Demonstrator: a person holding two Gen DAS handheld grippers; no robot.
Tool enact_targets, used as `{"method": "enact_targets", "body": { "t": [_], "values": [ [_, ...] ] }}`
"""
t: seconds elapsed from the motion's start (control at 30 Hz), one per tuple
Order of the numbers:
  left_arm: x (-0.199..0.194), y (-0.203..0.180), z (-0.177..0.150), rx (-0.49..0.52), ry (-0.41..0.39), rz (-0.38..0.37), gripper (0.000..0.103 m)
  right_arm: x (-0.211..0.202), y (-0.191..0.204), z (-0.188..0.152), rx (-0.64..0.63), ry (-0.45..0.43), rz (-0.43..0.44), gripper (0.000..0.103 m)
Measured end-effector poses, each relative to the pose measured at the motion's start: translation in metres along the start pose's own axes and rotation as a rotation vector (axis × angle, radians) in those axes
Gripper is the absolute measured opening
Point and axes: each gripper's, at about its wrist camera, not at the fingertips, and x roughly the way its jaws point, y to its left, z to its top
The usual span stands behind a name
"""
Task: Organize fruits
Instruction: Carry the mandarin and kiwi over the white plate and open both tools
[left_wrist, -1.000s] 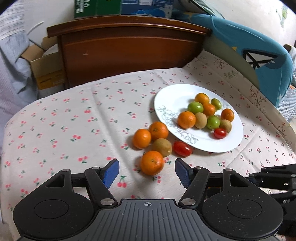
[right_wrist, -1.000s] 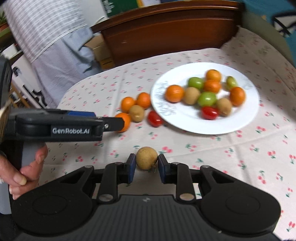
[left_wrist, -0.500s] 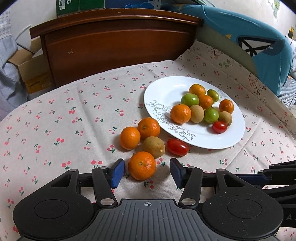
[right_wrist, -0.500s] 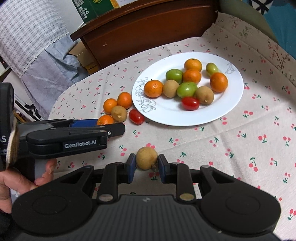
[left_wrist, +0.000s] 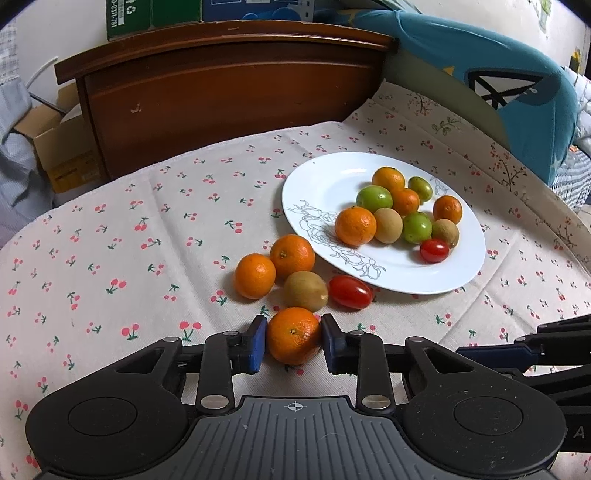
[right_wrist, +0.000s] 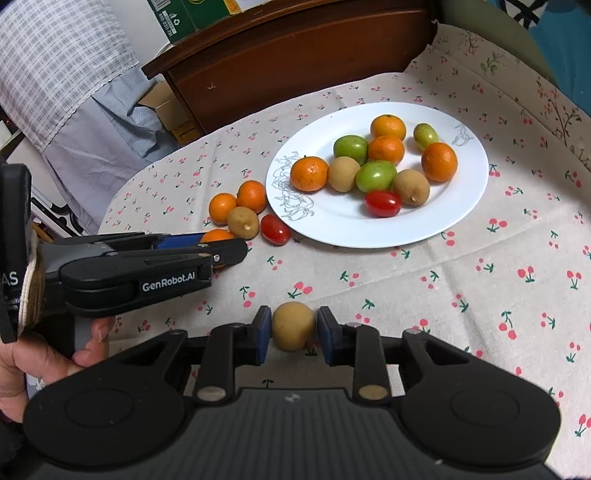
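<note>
My left gripper (left_wrist: 293, 338) is shut on an orange mandarin (left_wrist: 293, 335) resting on the cherry-print cloth. Just beyond it lie two more mandarins (left_wrist: 255, 276), a brown longan (left_wrist: 305, 290) and a red cherry tomato (left_wrist: 349, 291). A white plate (left_wrist: 325, 188) at centre right holds several mandarins, green fruits, longans and a tomato. My right gripper (right_wrist: 293, 328) is shut on a tan longan (right_wrist: 293, 325), held above the cloth in front of the plate (right_wrist: 465, 206). The left gripper (right_wrist: 218, 254) shows at the left of the right wrist view.
A dark wooden headboard (left_wrist: 229, 88) stands behind the table. A blue cushion (left_wrist: 498, 81) lies at the back right. Cardboard boxes (left_wrist: 55, 147) sit at the left. The person's hand (right_wrist: 44, 358) holds the left gripper's handle.
My left gripper moved forward around the nearest mandarin and closed on it. My right gripper rose and pulled back a little, still holding the longan.
</note>
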Motion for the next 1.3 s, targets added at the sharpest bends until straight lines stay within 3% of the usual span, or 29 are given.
{"method": "enact_targets", "body": {
  "t": [0.3, 0.83, 1.3],
  "values": [
    [-0.009, -0.005, -0.003, -0.006, 0.008, -0.005, 0.028, -0.002, 0.006, -0.001, -0.034, -0.002, 0.017, 0.025],
    [-0.054, -0.009, 0.02, -0.044, -0.111, -0.031, 0.028, -0.041, 0.002, 0.029, 0.001, -0.157, 0.073, 0.025],
    [-0.064, -0.015, 0.067, -0.051, -0.183, -0.065, 0.028, -0.074, -0.031, 0.076, 0.091, -0.291, 0.077, 0.025]
  ]
}}
